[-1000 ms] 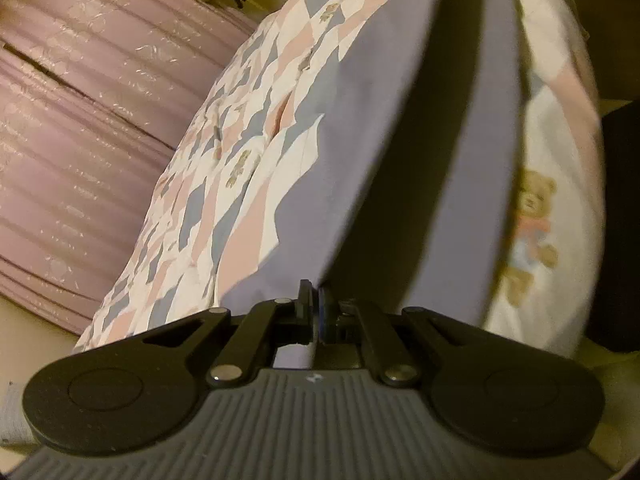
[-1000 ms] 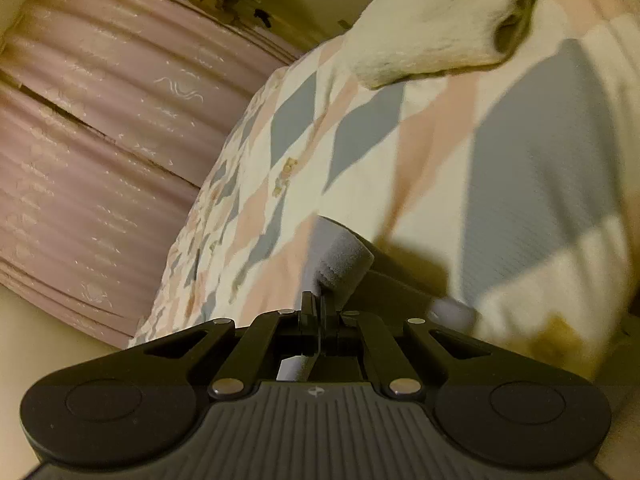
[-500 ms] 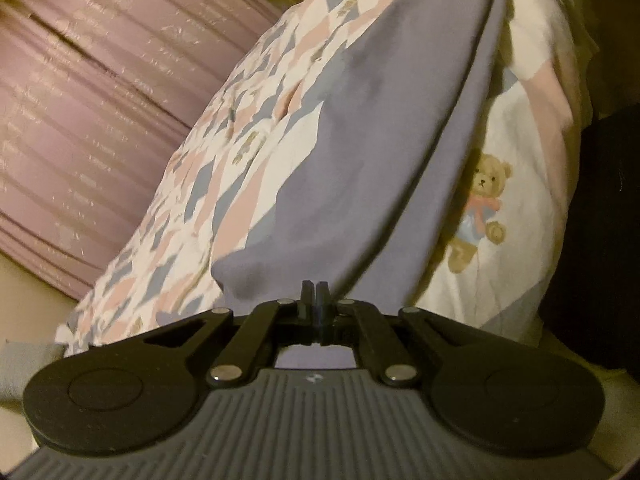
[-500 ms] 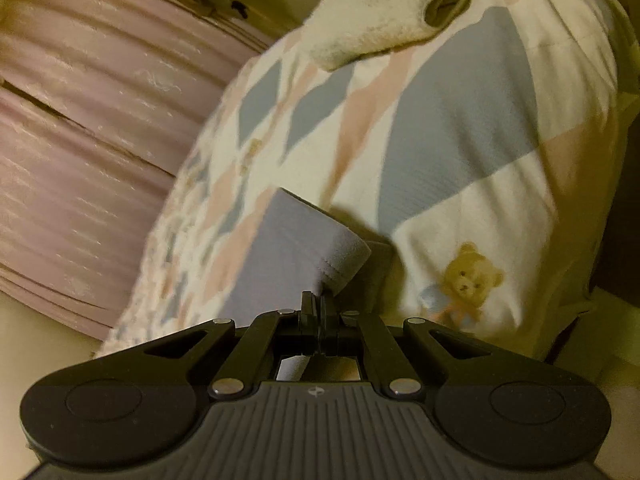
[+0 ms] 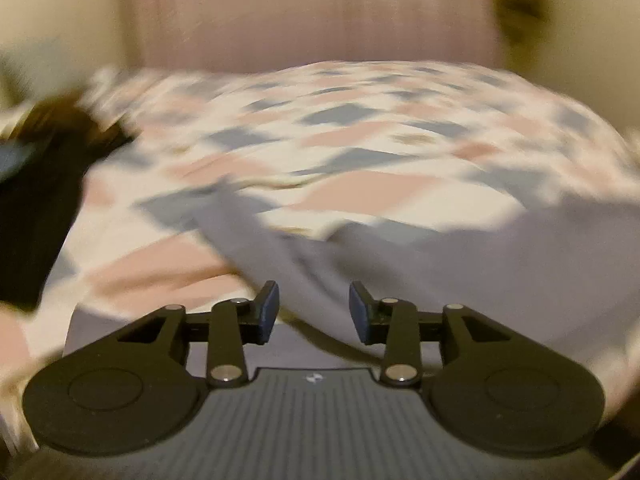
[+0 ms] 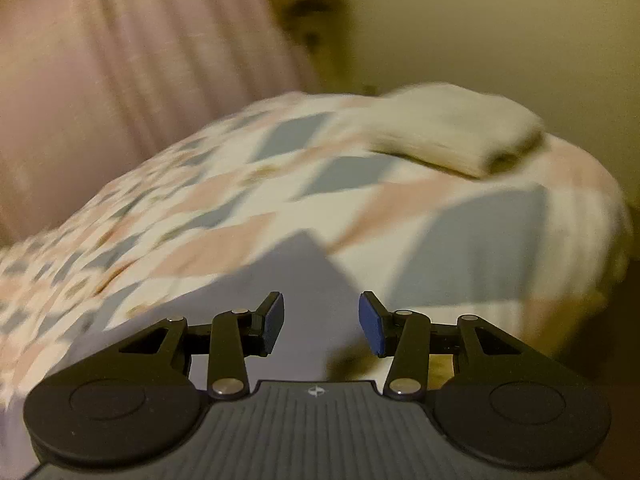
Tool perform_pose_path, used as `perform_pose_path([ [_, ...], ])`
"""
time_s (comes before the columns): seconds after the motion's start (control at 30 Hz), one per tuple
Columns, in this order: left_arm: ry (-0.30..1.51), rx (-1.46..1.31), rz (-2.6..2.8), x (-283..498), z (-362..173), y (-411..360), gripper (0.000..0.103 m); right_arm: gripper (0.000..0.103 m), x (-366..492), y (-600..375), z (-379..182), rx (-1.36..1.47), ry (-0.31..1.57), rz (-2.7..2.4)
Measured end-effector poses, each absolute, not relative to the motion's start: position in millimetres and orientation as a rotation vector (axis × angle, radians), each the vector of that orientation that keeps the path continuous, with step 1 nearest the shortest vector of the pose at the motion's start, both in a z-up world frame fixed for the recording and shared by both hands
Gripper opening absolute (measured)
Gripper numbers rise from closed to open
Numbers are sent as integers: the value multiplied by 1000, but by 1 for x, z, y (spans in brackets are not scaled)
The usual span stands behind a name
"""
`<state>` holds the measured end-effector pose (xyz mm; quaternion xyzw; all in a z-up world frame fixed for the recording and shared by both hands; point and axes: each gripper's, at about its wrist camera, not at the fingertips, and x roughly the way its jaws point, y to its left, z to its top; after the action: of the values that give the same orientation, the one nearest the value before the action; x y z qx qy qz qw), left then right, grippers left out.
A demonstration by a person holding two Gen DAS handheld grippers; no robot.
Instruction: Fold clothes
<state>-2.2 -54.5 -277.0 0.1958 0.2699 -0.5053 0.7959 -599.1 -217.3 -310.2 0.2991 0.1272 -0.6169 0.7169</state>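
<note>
Both views were smeared by motion blur, so edges and prints were hard to read. From the left wrist camera, the left gripper (image 5: 313,312) had its jaws spread apart with nothing between them, its blue pads (image 5: 267,312) hovering over a grey-lavender garment (image 5: 460,264) that lay on the bed's patchwork quilt (image 5: 360,140) of pink, grey and cream diamonds. The garment ran off the right edge of that view and under the gripper body, so its full outline could not be made out. A dark item (image 5: 36,200) sat at the quilt's left side, cut off by the frame — too blurred to identify. Pinkish curtains (image 5: 312,16) hung behind the bed. From the right wrist camera, the right gripper (image 6: 321,322) was likewise spread wide and empty, over the same garment (image 6: 280,280), whose pointed corner reached onto the quilt (image 6: 460,232) while the rest vanished below the gripper. A cream folded cloth (image 6: 452,132) lay toward the far right of the bed, its texture lost to blur, with the curtains (image 6: 120,80) at the left.
</note>
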Motion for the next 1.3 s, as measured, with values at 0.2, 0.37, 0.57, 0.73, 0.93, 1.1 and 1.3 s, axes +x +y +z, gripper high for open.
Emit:
perform_pose_path([
  [0.2, 951, -18, -956, 97, -297, -81, 35, 45, -519, -221, -324, 569, 411, -1137],
  [0.37, 1102, -252, -856, 155, -321, -91, 34, 45, -473, -223, -327, 568, 438, -1015],
  [0.57, 1116, -266, -769, 195, -337, -113, 34, 45, -435, -225, -324, 553, 448, -928],
  [0.73, 1083, -355, -857, 199, -335, -109, 0, 46, -420, -224, -321, 551, 458, -901],
  [0.93, 878, -403, -903, 182, -280, -40, 0, 46, -409, -208, -313, 532, 458, -854],
  [1.1, 779, -363, -802, 167, -258, 42, 0, 46, -396, -197, -313, 538, 481, -791],
  [1.3, 975, -401, -693, 154, -330, 93, 0, 46, -374, -175, -316, 519, 532, -680],
])
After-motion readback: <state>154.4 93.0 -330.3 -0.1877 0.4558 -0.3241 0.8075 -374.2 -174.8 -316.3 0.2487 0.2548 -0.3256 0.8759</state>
